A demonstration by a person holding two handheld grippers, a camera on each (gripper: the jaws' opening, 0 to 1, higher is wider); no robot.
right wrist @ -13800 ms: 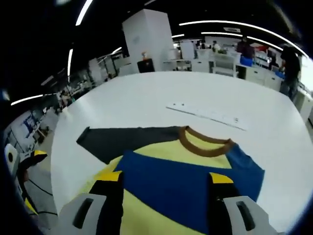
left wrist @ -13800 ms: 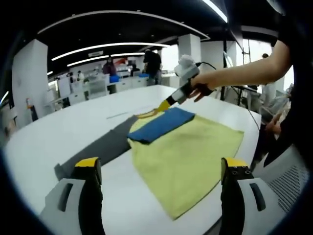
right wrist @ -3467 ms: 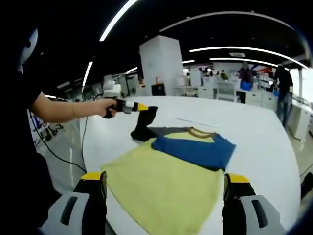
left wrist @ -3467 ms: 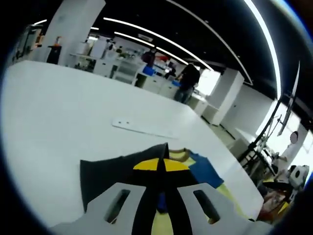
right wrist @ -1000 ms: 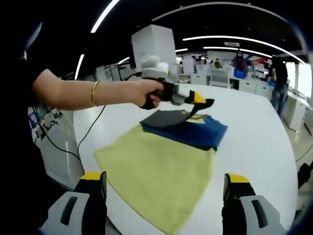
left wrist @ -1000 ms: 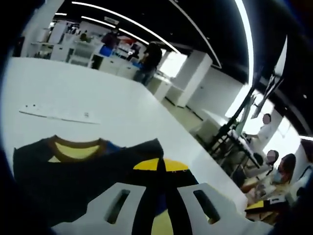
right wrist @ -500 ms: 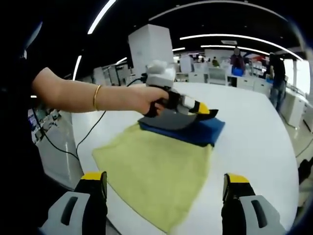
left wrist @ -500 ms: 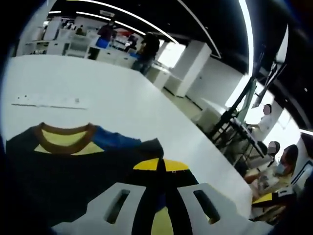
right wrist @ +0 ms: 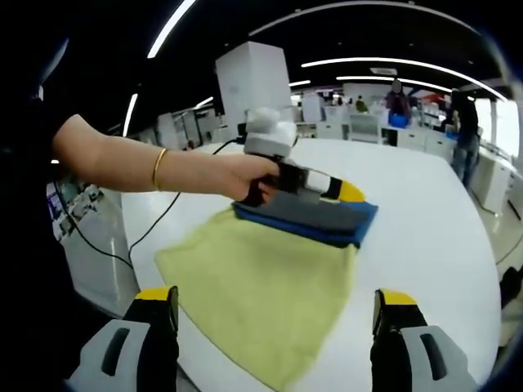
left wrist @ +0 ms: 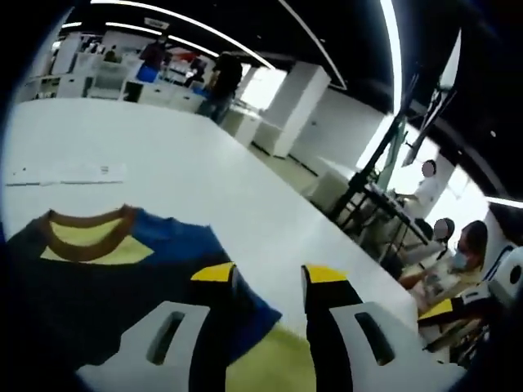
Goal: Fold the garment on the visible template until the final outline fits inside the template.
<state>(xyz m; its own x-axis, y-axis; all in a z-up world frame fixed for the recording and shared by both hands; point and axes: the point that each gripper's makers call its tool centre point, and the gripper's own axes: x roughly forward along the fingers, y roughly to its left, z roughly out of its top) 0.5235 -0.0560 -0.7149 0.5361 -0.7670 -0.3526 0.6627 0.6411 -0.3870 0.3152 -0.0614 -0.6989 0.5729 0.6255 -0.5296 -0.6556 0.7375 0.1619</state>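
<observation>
- A person's hand (right wrist: pixel 245 181) holds the left gripper (right wrist: pixel 347 193) over the garment (right wrist: pixel 270 286), which lies spread on the white table (right wrist: pixel 425 237).
- In the left gripper view, the left gripper (left wrist: pixel 265 279) stands parted above the dark sleeve (left wrist: pixel 90 294), gripping nothing.
- The right gripper (right wrist: pixel 274 306) hangs spread wide, apart from the garment's near hem.
- People stand at benches (right wrist: pixel 425 122) far behind.

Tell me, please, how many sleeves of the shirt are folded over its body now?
2. The dark grey sleeve lies on top across the chest, beneath the left gripper; the blue sleeve lies folded under it. Others cannot be hidden.
</observation>
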